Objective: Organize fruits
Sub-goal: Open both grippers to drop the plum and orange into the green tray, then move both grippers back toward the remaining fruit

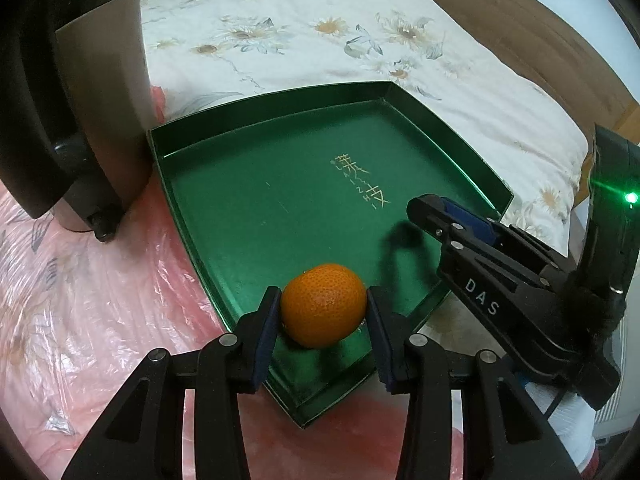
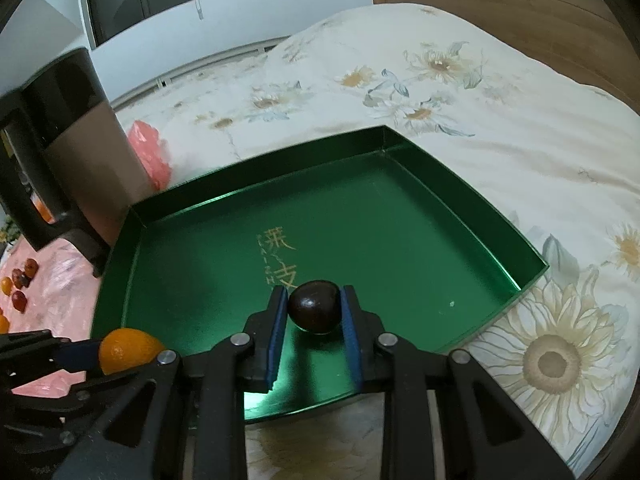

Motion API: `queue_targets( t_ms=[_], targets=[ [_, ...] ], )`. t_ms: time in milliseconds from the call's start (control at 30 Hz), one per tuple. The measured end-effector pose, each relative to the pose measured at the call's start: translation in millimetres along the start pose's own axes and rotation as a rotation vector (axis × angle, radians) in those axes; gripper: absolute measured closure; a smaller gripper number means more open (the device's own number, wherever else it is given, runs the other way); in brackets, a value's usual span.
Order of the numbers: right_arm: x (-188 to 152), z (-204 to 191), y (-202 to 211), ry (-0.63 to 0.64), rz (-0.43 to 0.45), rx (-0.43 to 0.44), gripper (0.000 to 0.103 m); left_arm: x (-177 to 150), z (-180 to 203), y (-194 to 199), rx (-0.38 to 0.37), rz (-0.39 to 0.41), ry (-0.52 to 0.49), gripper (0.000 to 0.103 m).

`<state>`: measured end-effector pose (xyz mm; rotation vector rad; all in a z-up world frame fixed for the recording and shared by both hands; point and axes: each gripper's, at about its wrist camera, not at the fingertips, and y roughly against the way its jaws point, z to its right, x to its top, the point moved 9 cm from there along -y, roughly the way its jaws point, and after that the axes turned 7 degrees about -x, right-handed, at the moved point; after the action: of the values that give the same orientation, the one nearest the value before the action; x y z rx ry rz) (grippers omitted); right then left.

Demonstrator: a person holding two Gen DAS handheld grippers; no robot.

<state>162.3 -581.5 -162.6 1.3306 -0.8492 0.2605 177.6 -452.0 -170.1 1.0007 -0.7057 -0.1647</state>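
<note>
While both grippers hang over the green tray [image 2: 460, 216], each is clamped on a fruit.

The left gripper [image 1: 323, 312] pinches an orange tangerine [image 1: 323, 306] between its blue pads above the tray's near corner; the right gripper [image 2: 314, 308] squeezes a dark, glossy round fruit [image 2: 314, 306] above the tray's middle, beside its gold lettering. The tray lies on a floral bedspread [image 2: 440, 92]. More small fruits [image 2: 20, 284] sit on pink plastic sheeting [image 1: 92, 280] to the left, near a black appliance [image 1: 60, 100].
</note>
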Motion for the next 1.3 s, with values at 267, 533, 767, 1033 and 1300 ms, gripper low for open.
queue_targets(
  t_ms=[267,533,767,1033,1300],
  targets=[
    [0,2,5,0.002,0.002,-0.037,0.017,1,0,9,0.023,0.009,-0.026,0.064],
    [2,-1,35,0.008,0.019,-0.049,0.015,-1,4,51,-0.002,0.099,-0.054,0.051],
    [9,-25,80,0.028,0.072,-0.017,0.015,-11,-10,110,0.014,0.178,-0.06,0.048],
    [7,-85,134,0.08,0.11,0.061,0.015,-45,-54,176,0.085,0.231,-0.025,0.045],
    [-10,-157,159,0.136,0.109,0.146,0.015,-85,-115,230,0.153,0.285,0.065,0.042]
  ],
)
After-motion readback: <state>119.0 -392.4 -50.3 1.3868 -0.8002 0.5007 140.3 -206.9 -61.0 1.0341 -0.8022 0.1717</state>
